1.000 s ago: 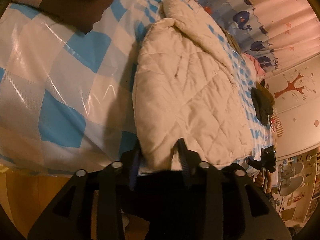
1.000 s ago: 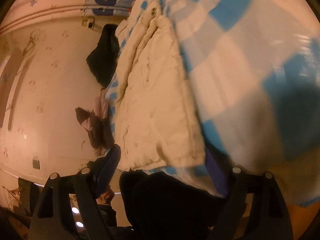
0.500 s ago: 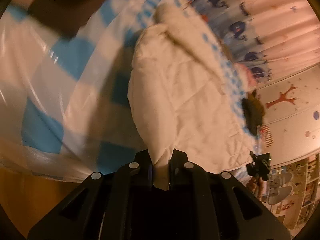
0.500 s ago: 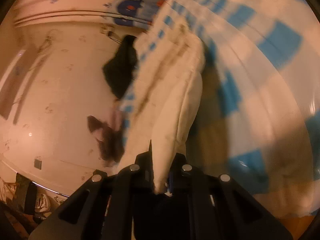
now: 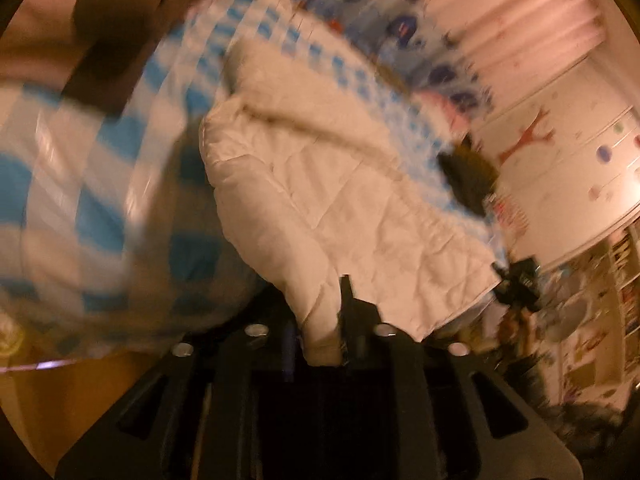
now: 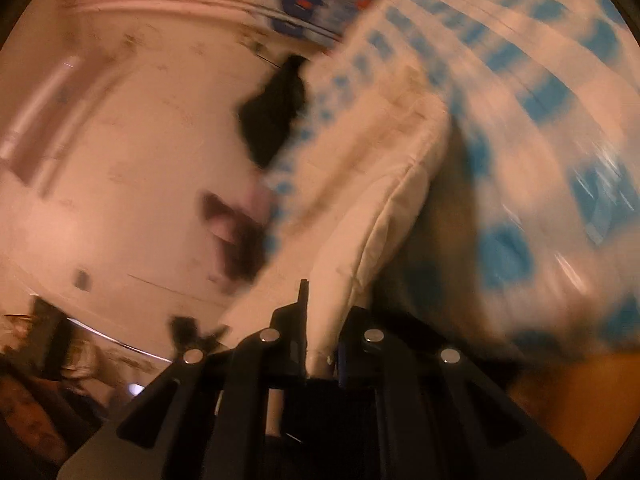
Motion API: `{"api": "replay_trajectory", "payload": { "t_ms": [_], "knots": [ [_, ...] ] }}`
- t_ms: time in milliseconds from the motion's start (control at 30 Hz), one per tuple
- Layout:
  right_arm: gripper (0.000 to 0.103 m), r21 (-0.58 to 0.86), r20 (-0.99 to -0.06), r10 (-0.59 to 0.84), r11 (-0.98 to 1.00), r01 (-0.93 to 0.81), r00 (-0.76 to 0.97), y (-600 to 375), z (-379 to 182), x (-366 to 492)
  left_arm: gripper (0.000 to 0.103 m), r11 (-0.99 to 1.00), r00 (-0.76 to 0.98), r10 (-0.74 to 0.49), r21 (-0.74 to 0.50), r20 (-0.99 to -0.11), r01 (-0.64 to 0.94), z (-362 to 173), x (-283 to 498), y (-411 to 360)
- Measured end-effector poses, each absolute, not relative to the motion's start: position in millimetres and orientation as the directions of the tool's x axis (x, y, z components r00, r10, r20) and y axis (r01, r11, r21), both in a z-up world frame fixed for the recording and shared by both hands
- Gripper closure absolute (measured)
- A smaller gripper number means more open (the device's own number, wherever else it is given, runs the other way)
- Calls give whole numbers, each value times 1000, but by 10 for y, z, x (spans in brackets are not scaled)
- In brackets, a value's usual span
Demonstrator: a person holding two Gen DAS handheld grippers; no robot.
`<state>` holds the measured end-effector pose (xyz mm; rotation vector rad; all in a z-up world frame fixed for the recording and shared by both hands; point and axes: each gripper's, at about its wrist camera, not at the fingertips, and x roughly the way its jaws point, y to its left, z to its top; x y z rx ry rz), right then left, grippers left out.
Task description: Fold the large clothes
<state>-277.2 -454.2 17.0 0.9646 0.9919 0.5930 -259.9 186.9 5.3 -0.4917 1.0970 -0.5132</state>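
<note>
A cream quilted coat (image 5: 340,200) lies spread on a bed with a blue and white checked cover (image 5: 100,184). My left gripper (image 5: 318,320) has the coat's near hem between its fingers and holds it lifted; its jaws are opening slightly with the fabric still pinched. In the right wrist view the coat (image 6: 380,208) hangs as a raised fold over the checked cover (image 6: 540,100). My right gripper (image 6: 326,320) is shut on its near corner. Both views are blurred by motion.
A dark garment (image 5: 468,180) lies at the bed's far edge, also seen in the right wrist view (image 6: 272,120). A pink item (image 5: 436,104) sits near a whale-print curtain (image 5: 400,20). Shelves (image 5: 600,300) stand at the right. A wooden edge (image 5: 80,400) runs below the cover.
Both grippers closed on the coat's near hem, one at each side, and rose with it. The hem has come up off the checked cover.
</note>
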Motion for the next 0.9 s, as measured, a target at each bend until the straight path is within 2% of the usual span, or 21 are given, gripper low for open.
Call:
{"api": "replay_trajectory", "payload": {
  "t_ms": [67, 100, 133, 167, 233, 300, 433, 767, 800, 833, 900],
  "knots": [
    [86, 885, -446, 795, 459, 74, 410, -4602, -148, -2855, 51, 796, 343, -591, -597, -731, 101, -203, -2651, 1924],
    [76, 895, -437, 800, 433, 109, 411, -4662, -293, -2883, 47, 789, 344, -593, -611, -728, 67, -328, -2671, 1986],
    [57, 912, -407, 816, 387, 136, 411, -4721, -433, -2898, 42, 781, 352, -595, -622, -722, 44, -396, -2680, 2033],
    [49, 918, -395, 820, 365, 152, 414, -4760, -509, -2899, 38, 775, 356, -598, -631, -718, 29, -446, -2674, 2077],
    [44, 925, -379, 829, 339, 170, 411, -4803, -631, -2894, 29, 755, 370, -608, -655, -703, -3, -522, -2674, 2172],
    [37, 939, -344, 847, 301, 170, 404, -4816, -709, -2860, 25, 742, 385, -612, -671, -691, -23, -561, -2668, 2256],
    [35, 944, -329, 862, 286, 168, 386, -4801, -756, -2762, 19, 728, 394, -621, -685, -678, -31, -636, -2659, 2351],
    [34, 936, -350, 879, 314, 159, 324, -4508, -900, -2528, 19, 770, 357, -588, -637, -726, -26, -839, -2544, 2131],
    [36, 934, -357, 875, 324, 152, 327, -4496, -887, -2521, 19, 785, 362, -571, -619, -737, -19, -827, -2539, 2093],
    [48, 931, -364, 871, 335, 143, 330, -4479, -868, -2526, 19, 808, 369, -545, -589, -753, -9, -811, -2537, 2056],
    [60, 921, -389, 859, 365, 135, 333, -4459, -841, -2518, 19, 851, 386, -484, -525, -785, 0, -759, -2538, 1995]
  ]
}}
